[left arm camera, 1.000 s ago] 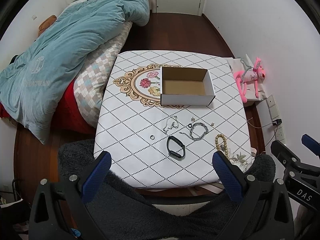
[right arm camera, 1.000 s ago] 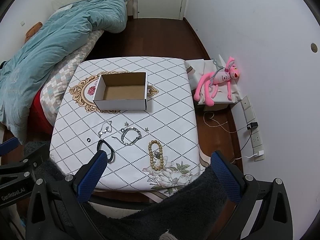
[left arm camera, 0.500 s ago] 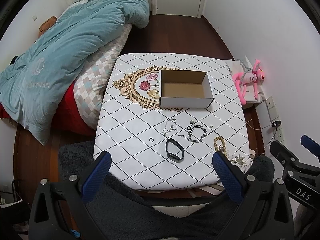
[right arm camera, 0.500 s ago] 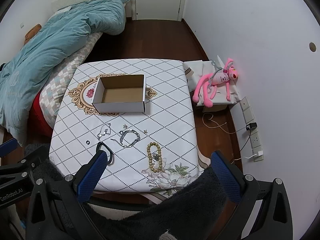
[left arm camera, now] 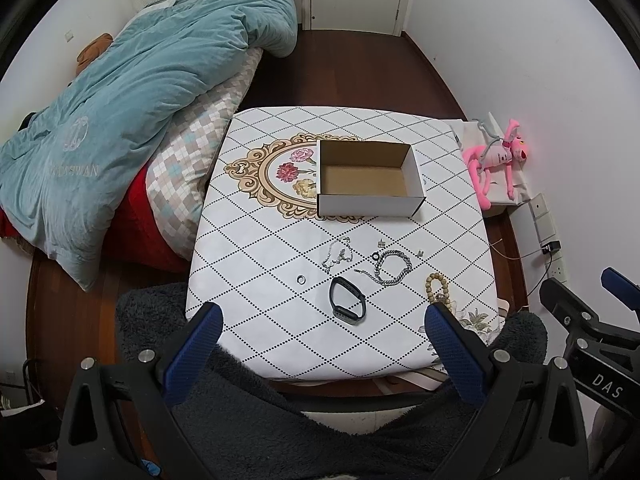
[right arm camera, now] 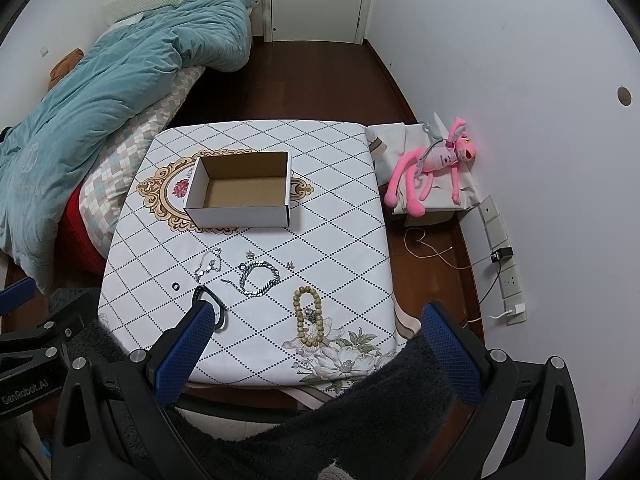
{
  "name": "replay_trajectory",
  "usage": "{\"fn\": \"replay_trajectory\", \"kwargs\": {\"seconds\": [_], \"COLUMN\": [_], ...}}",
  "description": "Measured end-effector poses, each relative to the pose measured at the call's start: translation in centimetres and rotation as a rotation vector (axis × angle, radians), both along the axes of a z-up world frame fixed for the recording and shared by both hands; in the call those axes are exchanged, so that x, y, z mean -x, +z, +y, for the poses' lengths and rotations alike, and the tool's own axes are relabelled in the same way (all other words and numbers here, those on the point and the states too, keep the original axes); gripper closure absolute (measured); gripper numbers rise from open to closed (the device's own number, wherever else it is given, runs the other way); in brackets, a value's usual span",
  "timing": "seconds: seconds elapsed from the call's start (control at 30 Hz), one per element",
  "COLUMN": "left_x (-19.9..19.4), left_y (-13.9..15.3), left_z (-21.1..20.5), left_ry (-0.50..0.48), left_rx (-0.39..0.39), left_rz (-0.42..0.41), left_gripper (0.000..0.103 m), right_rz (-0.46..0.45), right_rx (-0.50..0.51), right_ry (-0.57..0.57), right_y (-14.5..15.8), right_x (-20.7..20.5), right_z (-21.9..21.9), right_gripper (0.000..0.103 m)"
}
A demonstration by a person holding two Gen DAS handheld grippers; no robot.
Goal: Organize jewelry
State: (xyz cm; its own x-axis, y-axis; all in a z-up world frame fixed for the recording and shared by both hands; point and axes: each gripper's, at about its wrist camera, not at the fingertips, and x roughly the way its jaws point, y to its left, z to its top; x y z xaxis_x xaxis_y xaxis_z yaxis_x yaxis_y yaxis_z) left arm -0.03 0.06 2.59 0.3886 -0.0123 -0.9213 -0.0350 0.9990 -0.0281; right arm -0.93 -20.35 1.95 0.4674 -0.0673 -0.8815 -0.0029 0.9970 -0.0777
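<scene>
A table [left arm camera: 248, 240] stands between a bed [left arm camera: 120, 120] on its left and a wall on its right. An open box [left arm camera: 368, 178] sits on the table's far half, nothing in it. Nearer than the box, a row of pieces lies on the table: ring [left arm camera: 301, 279] at left, then necklace [left arm camera: 338, 255], chain bracelet [left arm camera: 392, 266], bead bracelet [right arm camera: 308, 318] at right. A band [left arm camera: 347, 300] lies nearest, before the necklace. Two small pieces [left arm camera: 382, 243] lie between chain bracelet and box. A plush toy [right arm camera: 432, 164] lies on a low stand right of the table, against the wall.
</scene>
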Motion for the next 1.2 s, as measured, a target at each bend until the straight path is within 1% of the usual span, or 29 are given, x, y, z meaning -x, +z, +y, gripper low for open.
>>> {"fn": "replay_trajectory", "kwargs": {"seconds": [0.43,0.57,0.67,0.73,0.87,0.97,1.0,1.13,1.17,1.2], "left_x": [0.1,-0.1,-0.9,-1.8,-4.5,-6.3,-6.8,-7.7,-7.8,-7.9], "left_y": [0.1,0.1,-0.6,-1.6,-4.8,-8.1,-9.4,-14.1,-15.5,-16.6], "left_z": [-0.2,-0.4,-0.3,-0.1,0.5,0.8,0.9,1.6,1.8,1.9], "left_ry": [0.0,-0.003,-0.003,0.005,0.038,0.05,0.054,0.064,0.065,0.064], "left_rx": [0.0,-0.003,-0.021,-0.033,-0.063,-0.083,-0.088,-0.09,-0.085,-0.078], "left_rz": [-0.004,-0.011,-0.028,-0.038,-0.027,0.02,0.045,0.131,0.156,0.181], "left_gripper": [0.0,0.0,0.0,0.0,0.0,0.0,0.0,0.0,0.001,0.004], "right_rz": [-0.002,-0.01,-0.012,0.003,0.044,0.107,0.144,0.242,0.265,0.289], "right_rx": [0.0,0.0,-0.006,-0.016,-0.013,-0.006,-0.007,-0.01,-0.021,-0.027], "right_ry": [0.002,0.002,-0.019,-0.039,-0.096,-0.134,-0.147,-0.173,-0.176,-0.182], "right_y": [0.1,0.6,0.2,-0.7,-4.4,-8.3,-10.2,-16.4,-17.9,-19.4], "right_x": [-0.1,-0.4,-0.7,-1.5,-3.8,-5.8,-6.5,-7.6,-7.7,-7.7], "right_z": [0.0,0.0,-0.3,-0.9,-2.3,-3.4,-3.8,-4.9,-5.2,-5.5], "right_gripper": [0.0,0.0,0.0,0.0,0.0,0.0,0.001,0.007,0.011,0.015]}}
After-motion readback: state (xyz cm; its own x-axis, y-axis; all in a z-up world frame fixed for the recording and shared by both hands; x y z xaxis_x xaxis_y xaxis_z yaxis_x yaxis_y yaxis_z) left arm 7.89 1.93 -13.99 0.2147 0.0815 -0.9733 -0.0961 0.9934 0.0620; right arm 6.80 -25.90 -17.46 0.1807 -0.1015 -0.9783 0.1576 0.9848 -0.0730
